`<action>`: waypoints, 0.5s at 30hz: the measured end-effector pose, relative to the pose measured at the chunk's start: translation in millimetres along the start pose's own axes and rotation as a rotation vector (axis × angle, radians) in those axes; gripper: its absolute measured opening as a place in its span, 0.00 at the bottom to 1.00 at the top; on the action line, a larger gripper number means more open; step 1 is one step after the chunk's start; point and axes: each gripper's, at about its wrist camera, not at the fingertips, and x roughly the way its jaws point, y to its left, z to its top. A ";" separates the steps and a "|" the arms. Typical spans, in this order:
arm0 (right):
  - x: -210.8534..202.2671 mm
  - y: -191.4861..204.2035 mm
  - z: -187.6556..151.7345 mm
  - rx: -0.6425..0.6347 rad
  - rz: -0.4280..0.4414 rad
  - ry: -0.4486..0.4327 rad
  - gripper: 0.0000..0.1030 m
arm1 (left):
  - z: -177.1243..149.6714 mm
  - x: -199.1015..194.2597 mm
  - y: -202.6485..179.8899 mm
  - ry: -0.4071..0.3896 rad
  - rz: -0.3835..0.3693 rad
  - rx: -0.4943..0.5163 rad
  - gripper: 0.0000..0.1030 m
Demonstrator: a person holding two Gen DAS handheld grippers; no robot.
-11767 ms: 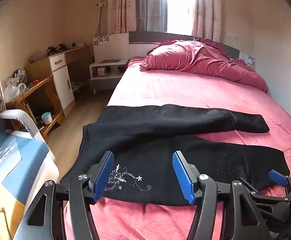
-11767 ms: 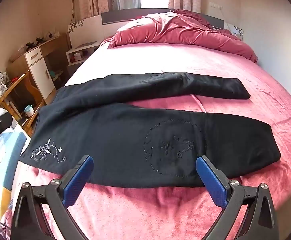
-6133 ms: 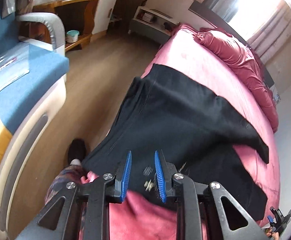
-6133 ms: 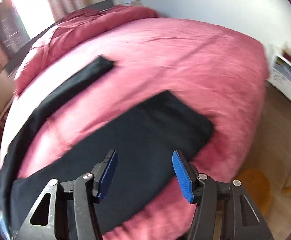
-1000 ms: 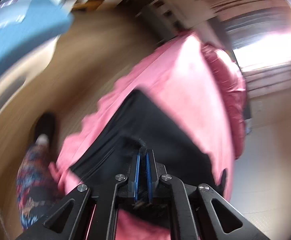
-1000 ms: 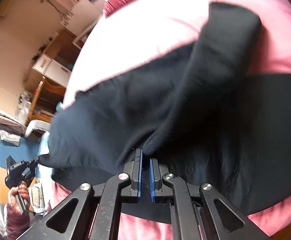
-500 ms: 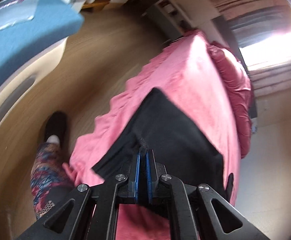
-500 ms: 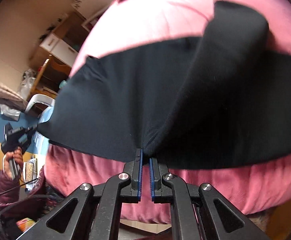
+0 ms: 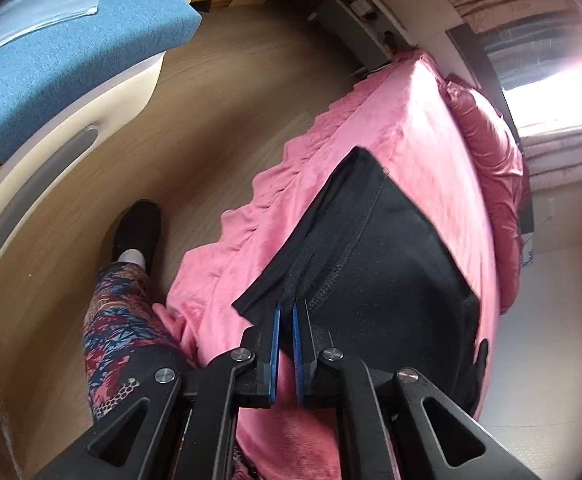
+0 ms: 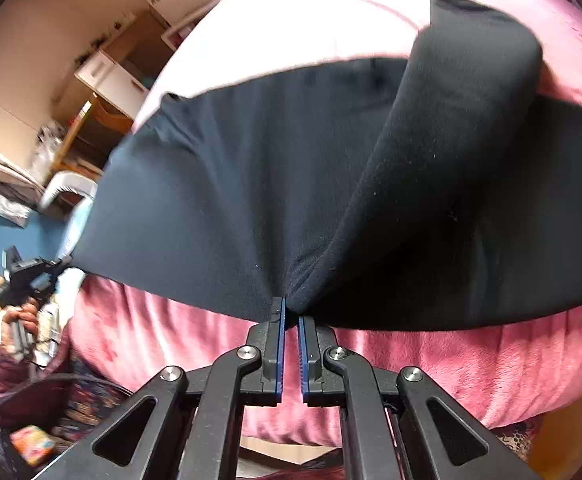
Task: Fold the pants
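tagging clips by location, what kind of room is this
Most likely a home bedroom: a bed with a pink plush cover, a rumpled dark pink duvet by a bright curtained window, and a bedside cabinet.

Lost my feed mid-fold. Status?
Left gripper and right gripper both shut on the black pants, at the near edge of the pink bed. One leg lies skewed across the other. Nothing in the way.

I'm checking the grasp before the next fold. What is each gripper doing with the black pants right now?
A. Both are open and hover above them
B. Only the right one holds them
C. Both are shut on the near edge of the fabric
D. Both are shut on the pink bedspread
C: the left gripper and the right gripper each have their blue pads pinched on the near edge of the pants.
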 end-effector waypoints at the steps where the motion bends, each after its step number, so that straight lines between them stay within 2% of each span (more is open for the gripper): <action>1: 3.0 -0.7 0.5 0.009 -0.002 0.006 0.05 | -1.6 1.6 1.4 0.003 0.012 0.001 0.06; 4: 5.7 -5.9 3.6 0.013 -0.014 0.007 0.05 | -4.3 4.2 -0.8 0.006 0.044 0.018 0.06; 6: 6.4 -3.5 4.9 0.005 -0.023 0.010 0.06 | -5.7 2.6 -11.3 0.001 0.131 0.073 0.14; 7: 6.3 -3.8 5.5 0.012 -0.022 0.007 0.07 | -5.6 1.8 -15.8 -0.001 0.188 0.090 0.25; 10: -0.6 -7.7 6.2 0.039 0.011 0.013 0.21 | -5.3 -11.5 -28.6 -0.071 0.314 0.117 0.27; 11: -6.7 -10.1 6.7 0.042 0.032 0.018 0.33 | -6.4 -19.6 -37.7 -0.120 0.350 0.145 0.27; 12: -15.4 -12.9 7.1 0.041 0.043 0.010 0.40 | -7.6 -25.9 -46.7 -0.155 0.350 0.173 0.27; 15: -41.7 -21.4 11.7 0.028 0.020 -0.028 0.40 | -17.6 -38.2 -81.7 -0.221 0.245 0.260 0.28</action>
